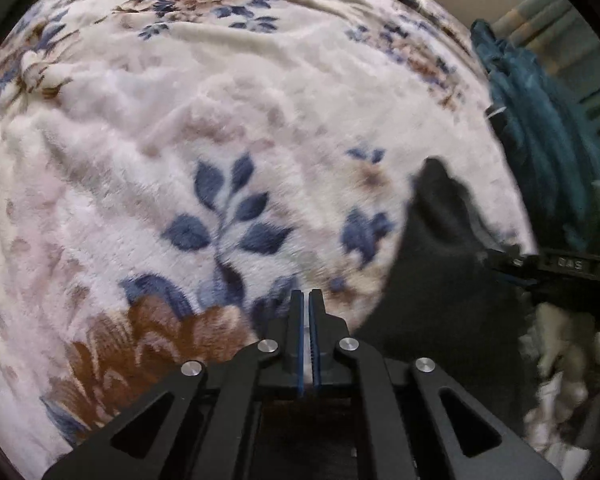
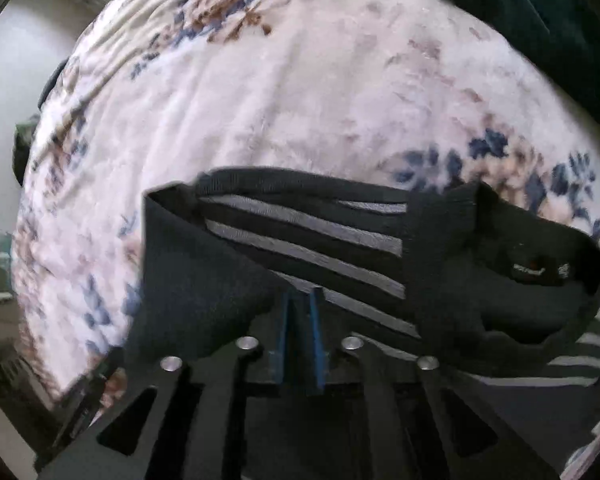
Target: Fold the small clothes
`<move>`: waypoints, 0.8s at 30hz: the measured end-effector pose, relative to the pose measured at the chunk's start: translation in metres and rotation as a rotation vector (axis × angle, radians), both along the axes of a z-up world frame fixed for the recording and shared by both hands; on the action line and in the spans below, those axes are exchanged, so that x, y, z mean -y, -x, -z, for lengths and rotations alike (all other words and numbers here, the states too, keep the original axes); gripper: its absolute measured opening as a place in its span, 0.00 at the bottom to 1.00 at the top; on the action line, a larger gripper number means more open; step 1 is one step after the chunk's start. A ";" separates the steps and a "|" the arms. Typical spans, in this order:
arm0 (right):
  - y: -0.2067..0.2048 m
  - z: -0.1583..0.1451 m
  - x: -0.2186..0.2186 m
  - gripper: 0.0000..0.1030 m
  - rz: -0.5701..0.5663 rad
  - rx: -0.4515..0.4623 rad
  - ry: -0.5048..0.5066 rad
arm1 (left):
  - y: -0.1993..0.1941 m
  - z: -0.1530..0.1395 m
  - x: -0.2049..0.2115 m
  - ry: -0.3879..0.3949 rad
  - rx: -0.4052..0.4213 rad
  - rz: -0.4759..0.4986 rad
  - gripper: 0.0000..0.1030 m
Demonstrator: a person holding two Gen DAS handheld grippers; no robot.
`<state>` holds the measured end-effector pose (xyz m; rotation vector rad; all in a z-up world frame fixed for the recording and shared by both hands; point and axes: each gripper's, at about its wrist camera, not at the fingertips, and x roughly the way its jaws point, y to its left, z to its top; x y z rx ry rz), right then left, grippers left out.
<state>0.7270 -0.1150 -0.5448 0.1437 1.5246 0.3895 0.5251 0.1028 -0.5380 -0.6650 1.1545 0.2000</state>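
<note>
A black garment with grey stripes [image 2: 340, 248] lies on a fluffy white floral blanket [image 2: 260, 92]; its collar with a label is at the right. My right gripper [image 2: 302, 300] is shut on the garment's near edge, with cloth between its blue pads. In the left wrist view the same black garment [image 1: 444, 264] shows at the right, with the right gripper [image 1: 512, 266] at its edge. My left gripper [image 1: 306, 294] is shut and empty, above the blanket [image 1: 220, 120], to the left of the garment.
A dark teal cloth [image 1: 540, 120] lies at the blanket's far right edge, also in the right wrist view [image 2: 540, 8]. White crumpled items [image 1: 560, 360] sit at the lower right. The blanket's edge and a wall show at the left of the right wrist view.
</note>
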 end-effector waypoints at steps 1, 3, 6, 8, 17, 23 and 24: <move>-0.002 -0.002 -0.001 0.46 0.011 0.006 -0.019 | 0.000 -0.003 -0.002 0.003 0.011 -0.010 0.03; -0.007 -0.003 -0.009 0.50 -0.012 0.007 -0.040 | -0.003 -0.008 -0.001 0.023 0.040 -0.003 0.12; -0.016 0.004 -0.036 0.50 -0.069 0.013 -0.037 | -0.019 -0.001 0.011 0.042 0.029 0.043 0.17; -0.025 0.018 -0.054 0.50 -0.089 -0.030 -0.045 | -0.026 0.002 0.018 0.039 0.020 0.073 0.18; -0.034 -0.005 -0.055 0.00 -0.074 0.105 -0.018 | -0.030 0.011 0.028 -0.054 -0.022 0.147 0.17; -0.042 0.001 -0.067 0.33 -0.143 -0.016 -0.094 | -0.022 0.009 0.023 -0.059 -0.017 0.137 0.17; -0.039 0.006 -0.076 0.41 -0.186 -0.021 -0.078 | -0.021 0.010 0.023 -0.067 -0.021 0.141 0.17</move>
